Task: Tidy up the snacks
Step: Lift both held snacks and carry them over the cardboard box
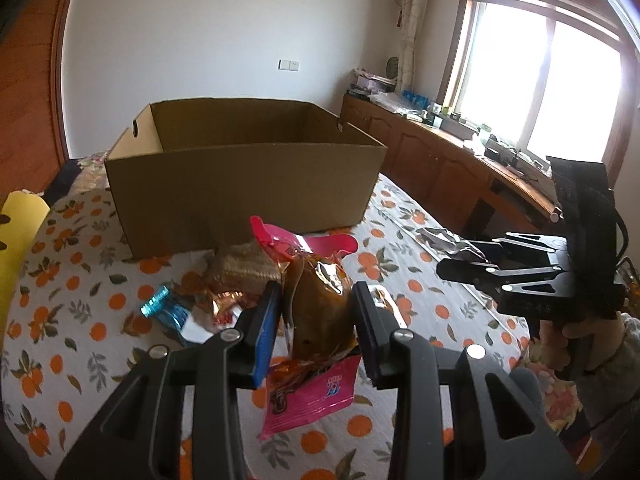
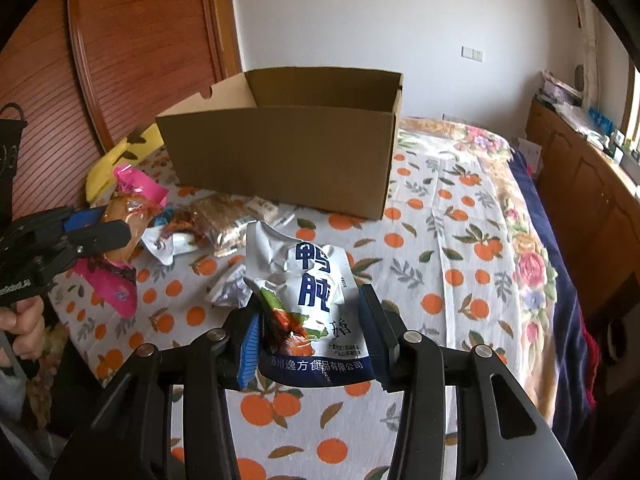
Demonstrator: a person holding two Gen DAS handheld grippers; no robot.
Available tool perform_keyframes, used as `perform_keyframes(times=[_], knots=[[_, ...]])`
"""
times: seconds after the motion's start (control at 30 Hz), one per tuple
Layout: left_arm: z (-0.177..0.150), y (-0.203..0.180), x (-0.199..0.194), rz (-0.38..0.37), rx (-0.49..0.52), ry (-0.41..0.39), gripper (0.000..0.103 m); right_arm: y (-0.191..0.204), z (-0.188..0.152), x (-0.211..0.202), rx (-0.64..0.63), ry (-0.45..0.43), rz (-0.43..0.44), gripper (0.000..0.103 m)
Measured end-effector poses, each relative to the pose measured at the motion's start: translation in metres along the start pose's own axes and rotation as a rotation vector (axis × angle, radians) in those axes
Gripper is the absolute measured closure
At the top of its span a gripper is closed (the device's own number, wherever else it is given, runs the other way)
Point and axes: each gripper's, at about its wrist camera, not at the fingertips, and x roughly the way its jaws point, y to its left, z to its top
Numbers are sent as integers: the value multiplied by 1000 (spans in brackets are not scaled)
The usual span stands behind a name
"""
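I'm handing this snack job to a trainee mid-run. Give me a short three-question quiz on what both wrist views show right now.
1. True or false: the left tool grips a pink-and-brown snack packet.
2. Multiple choice: what does the right tool grip? A) a yellow pillow B) a white packet with blue characters C) nothing
3. Fill in: both packets are headed, most likely, for the open cardboard ____ standing on the orange-print bedcover.

Key
1. True; its fingers press the packet from both sides, lifted above the cover.
2. B.
3. Box; what lies inside it cannot be seen from either view.
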Motion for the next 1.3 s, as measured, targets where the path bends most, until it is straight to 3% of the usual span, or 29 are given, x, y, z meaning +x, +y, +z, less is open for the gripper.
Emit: perform_keyframes(times=[0.47,1.03,1.3], knots=[[43,21,9,28,39,-56,68,3,36,3,-41,-44,17,59],[128,59,38,-1,77,-170,68,3,123,21,-116,-167,32,58],[157,94,58,49,79,-193,68,6,161,53,-154,-193,50,58]])
